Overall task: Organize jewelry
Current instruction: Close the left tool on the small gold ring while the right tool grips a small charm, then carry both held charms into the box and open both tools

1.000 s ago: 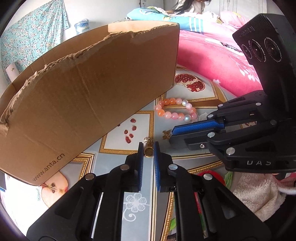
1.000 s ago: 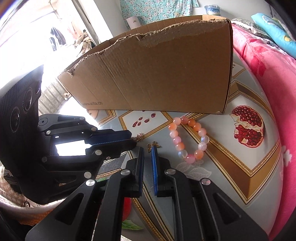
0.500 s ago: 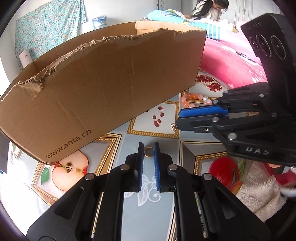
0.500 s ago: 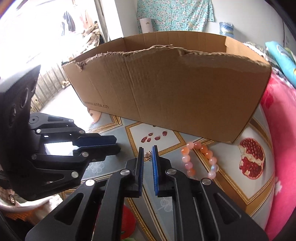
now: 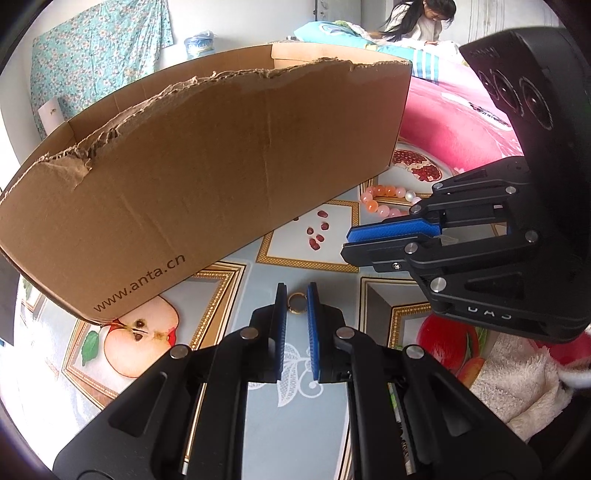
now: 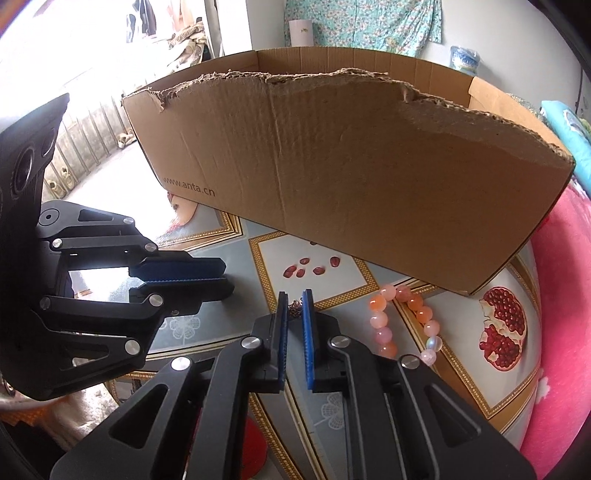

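My left gripper (image 5: 296, 291) is shut on a small gold ring (image 5: 297, 303), held upright between its blue pads just above the table. Beside it my right gripper (image 6: 294, 297) has its jaws closing on a small bronze charm (image 6: 295, 307) pinched at its tips. Each gripper shows in the other's view: the right gripper (image 5: 345, 245) and the left gripper (image 6: 225, 280). A pink and orange bead bracelet (image 6: 378, 306) lies on the table to the right, also visible as the bracelet (image 5: 384, 192) near the box corner.
A big torn cardboard box (image 5: 221, 166) stands open-topped right behind both grippers, seen as the box (image 6: 351, 184). The fruit-patterned table (image 6: 461, 350) ends at a pink blanket (image 6: 565, 295). A white towel (image 5: 517, 387) lies at lower right. A person (image 5: 417, 18) sits far behind.
Both grippers have shifted left along the box front, away from the bracelet, and rolled a little. The ring stayed between the left pads. The right jaws narrowed around the charm.
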Available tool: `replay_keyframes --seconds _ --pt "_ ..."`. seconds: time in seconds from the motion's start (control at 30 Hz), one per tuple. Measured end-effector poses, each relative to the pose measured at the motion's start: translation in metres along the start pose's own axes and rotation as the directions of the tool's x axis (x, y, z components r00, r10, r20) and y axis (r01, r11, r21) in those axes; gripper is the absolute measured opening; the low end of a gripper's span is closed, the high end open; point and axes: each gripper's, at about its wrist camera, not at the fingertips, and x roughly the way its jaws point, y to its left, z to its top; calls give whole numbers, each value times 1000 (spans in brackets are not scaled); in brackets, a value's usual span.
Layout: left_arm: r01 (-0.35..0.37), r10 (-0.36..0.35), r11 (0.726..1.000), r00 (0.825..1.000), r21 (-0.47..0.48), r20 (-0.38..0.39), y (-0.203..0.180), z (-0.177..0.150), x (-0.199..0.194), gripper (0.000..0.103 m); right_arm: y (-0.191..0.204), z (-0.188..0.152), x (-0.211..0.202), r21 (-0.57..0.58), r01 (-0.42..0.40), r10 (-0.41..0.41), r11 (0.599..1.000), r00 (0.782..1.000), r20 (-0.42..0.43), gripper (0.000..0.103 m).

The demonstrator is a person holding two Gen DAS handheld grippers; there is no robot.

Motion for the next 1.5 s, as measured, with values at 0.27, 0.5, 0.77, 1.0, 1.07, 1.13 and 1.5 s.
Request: replay_keyframes --seconds 0.27,0.5,0.77,1.0,1.07,1.13,1.5 --pt "1 0 1000 1000 -9 24 0 -2 -1 10 -9 4 -2 98 -65 64 993 998 14 1" --pt "13 -12 1000 999 -28 43 4 -5 -3 10 -34 4 -16 208 -104 91 973 993 74 1" --pt "40 -35 996 997 -77 63 16 -11 -10 10 -42 5 -24 247 -158 132 956 984 116 1" --pt "108 -90 987 985 -121 146 35 -9 -44 9 -36 23 -49 191 -184 150 964 972 181 1" --pt "151 -123 979 973 -136 195 43 -5 -63 9 -36 30 -60 171 -208 170 963 962 213 1" --pt "184 -144 973 955 -138 258 50 4 -85 10 -35 42 -70 143 -221 182 965 952 248 1" --pt "272 -218 934 948 -233 233 109 102 -85 10 -72 118 -72 128 -253 215 959 943 254 1"
